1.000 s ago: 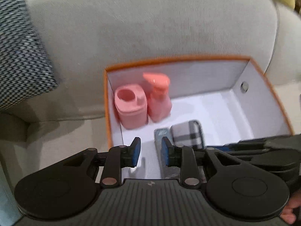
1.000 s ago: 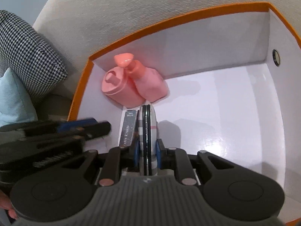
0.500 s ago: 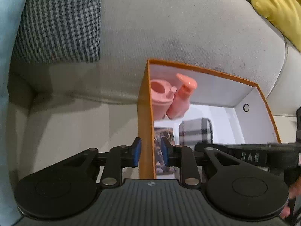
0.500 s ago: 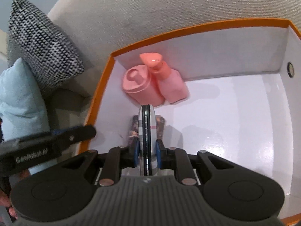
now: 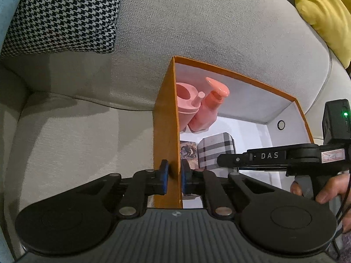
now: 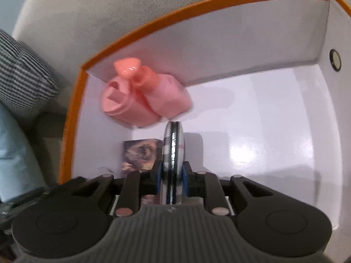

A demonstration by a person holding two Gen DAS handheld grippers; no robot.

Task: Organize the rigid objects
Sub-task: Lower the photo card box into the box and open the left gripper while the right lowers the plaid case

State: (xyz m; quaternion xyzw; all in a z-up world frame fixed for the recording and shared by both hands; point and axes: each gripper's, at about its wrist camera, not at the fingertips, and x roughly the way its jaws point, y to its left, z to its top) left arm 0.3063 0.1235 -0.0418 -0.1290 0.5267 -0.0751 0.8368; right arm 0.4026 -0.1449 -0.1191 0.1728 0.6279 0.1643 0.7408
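Note:
An orange box (image 5: 165, 131) with a white inside sits on a beige sofa. My left gripper (image 5: 173, 180) straddles the box's left wall, one finger on each side, nearly closed on it. My right gripper (image 6: 172, 175) is shut on a flat plaid case (image 6: 172, 153), held on edge inside the box (image 6: 72, 118); the case also shows in the left wrist view (image 5: 215, 151). A pink cup (image 6: 118, 103) and a pink pump bottle (image 6: 162, 94) stand in the box's far left corner. A small printed box (image 6: 140, 153) lies on the box floor beside the case.
A houndstooth cushion (image 5: 61, 15) leans at the sofa's back left. A yellow cushion (image 5: 324, 11) sits at the back right. A light blue cushion (image 6: 15, 157) lies left of the box. The right half of the box floor (image 6: 274, 135) is bare white.
My left gripper moved left from inside the box to straddle its left wall. My right gripper went deeper into the box with the plaid case.

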